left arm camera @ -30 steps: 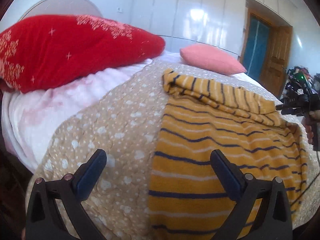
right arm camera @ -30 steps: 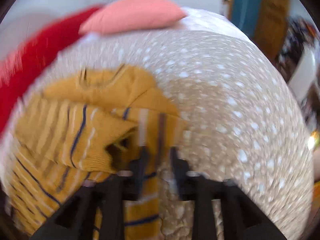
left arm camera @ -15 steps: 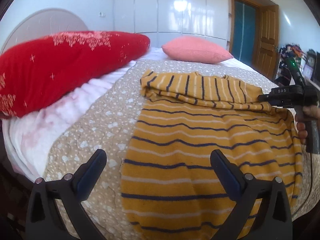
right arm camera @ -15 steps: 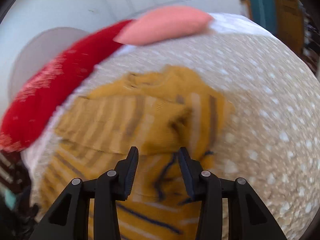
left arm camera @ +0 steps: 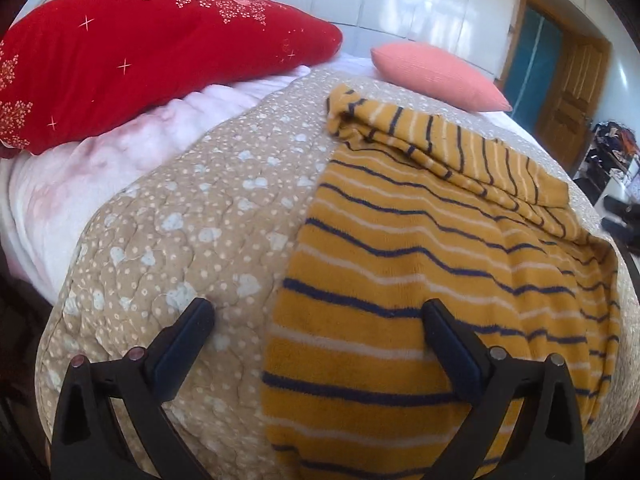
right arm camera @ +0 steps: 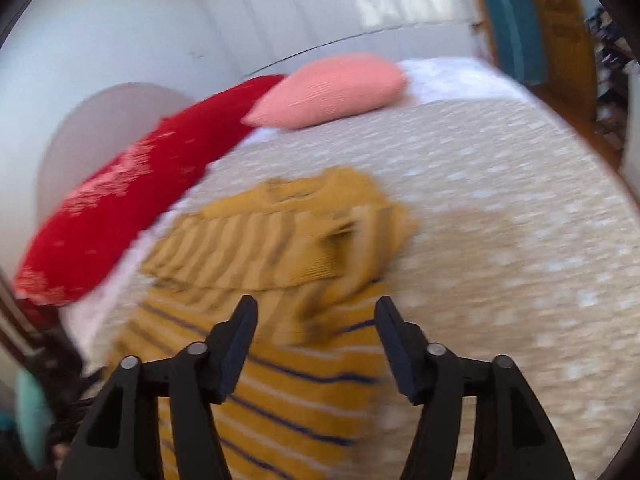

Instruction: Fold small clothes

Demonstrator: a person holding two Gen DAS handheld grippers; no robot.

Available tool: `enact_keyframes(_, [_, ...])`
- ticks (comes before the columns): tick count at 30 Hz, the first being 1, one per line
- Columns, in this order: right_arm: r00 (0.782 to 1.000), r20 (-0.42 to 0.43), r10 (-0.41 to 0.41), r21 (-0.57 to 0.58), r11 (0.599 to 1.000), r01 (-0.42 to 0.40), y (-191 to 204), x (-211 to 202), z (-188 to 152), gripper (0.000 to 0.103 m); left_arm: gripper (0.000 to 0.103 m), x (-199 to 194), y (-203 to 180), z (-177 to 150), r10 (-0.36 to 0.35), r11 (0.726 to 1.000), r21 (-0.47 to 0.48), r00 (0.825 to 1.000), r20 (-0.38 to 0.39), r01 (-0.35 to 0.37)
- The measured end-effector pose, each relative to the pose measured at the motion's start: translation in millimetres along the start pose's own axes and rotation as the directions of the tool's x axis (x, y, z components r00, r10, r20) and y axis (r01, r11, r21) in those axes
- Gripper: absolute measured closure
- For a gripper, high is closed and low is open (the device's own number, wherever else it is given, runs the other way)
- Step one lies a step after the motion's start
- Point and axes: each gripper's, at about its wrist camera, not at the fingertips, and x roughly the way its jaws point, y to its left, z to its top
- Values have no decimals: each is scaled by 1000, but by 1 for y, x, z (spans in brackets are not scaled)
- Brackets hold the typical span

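The yellow striped sweater (left arm camera: pixel 440 280) lies flat on the bed (left arm camera: pixel 180 220) so it can be folded; its sleeve is folded across beyond the right claw (right arm camera: pixel 316 316), whose jaws have just opened, nothing pinched; the left claw (left arm camera: pixel 318 318) is wide over its edge.

- My left wrist view looks down along its fingers, close over the striped sweater (left arm camera: pixel 420 280) on the bed.
- My right wrist view faces the same sweater (right arm camera: pixel 280 248) and pink pillow (right arm camera: pixel 328 90).
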Motion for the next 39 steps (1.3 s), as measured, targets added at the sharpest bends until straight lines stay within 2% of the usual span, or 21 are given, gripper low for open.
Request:
enact_keyframes(2, [997, -67, -22, -5, 1000, 22, 5, 28, -6, 36, 0, 1, -2, -1, 16, 1000, 23, 1000, -5, -16])
enact_keyframes(4, [990, -114, -83, 1, 997, 83, -2, 51, -13, 37, 0, 1, -3, -3, 16, 999, 38, 1000, 4, -16])
enact_keyframes(6, [995, -48, -88, 7, 996, 88, -11, 47, -14, 39, 0, 1, -1, -5, 5, 999, 42, 1000, 16, -6])
enact_keyframes(9, [981, 13, -196, -22, 980, 196, -17, 35, -17, 41, 0, 2, -1, -6, 3, 999, 44, 1000, 31, -4])
enact_keyframes(10, [968, 23, -250, -38, 967, 251, -19, 30, -19, 41, 0, 3, -2, -7, 9, 999, 47, 999, 38, -11])
enact_keyframes(11, [941, 27, -338, -50, 940, 339, -22, 27, -21, 37, 0, 2, -3, -7, 14, 999, 49, 999, 46, -17])
enact_keyframes(12, [891, 25, -454, -58, 889, 455, -29, 22, -22, 33, 0, 2, -3, -8, 19, 999, 49, 998, 53, -21])
enact_keyframes(13, [886, 10, -464, -41, 885, 464, -36, 19, -23, 24, 0, 3, -3, -8, 21, 999, 49, 998, 57, -24])
enact_keyframes(14, [916, -9, -402, 22, 915, 402, -49, 11, -26, 23, 0, 2, -4, -9, 24, 998, 48, 998, 64, -27])
enact_keyframes(16, [939, 2, -344, 128, 931, 341, -63, -9, -33, 24, 0, 2, -4, -9, 23, 998, 50, 997, 69, -26])
enact_keyframes(20, [941, 30, -336, 196, 926, 324, -68, -45, -53, 22, 0, 2, -4, -10, 22, 998, 54, 997, 78, -26])
enact_keyframes(24, [959, 57, -279, 304, 919, 249, -67, -69, -83, 22, 0, 2, -7, -11, 45, 997, 60, 996, 81, -50])
enact_keyframes(26, [954, 91, -286, 331, 912, 242, -60, -80, -103, 22, 0, 2, -8, -11, 48, 997, 61, 995, 83, -53])
enact_keyframes(28, [944, 124, -307, 317, 913, 255, -45, -85, -120, 22, 0, 2, -7, -11, 44, 997, 60, 997, 68, -48])
enact_keyframes(30, [937, 157, -312, 292, 921, 257, -24, -86, -133, 22, 0, -1, -4, -8, 19, 999, 47, 1000, 17, -20])
enact_keyframes(33, [935, 194, -298, 210, 943, 257, 5, -88, -146, 21, 0, -10, 6, -4, -41, 999, -11, 999, -27, 41])
enact_keyframes(36, [936, 203, -288, 99, 957, 273, 29, -84, -149, 20, 0, -30, 18, -3, -61, 997, -39, 998, -5, 61])
enact_keyframes(39, [948, 157, -278, 87, 960, 268, 29, -70, -147, 20, 0, -50, 37, 2, -25, 998, -63, 999, 29, 27])
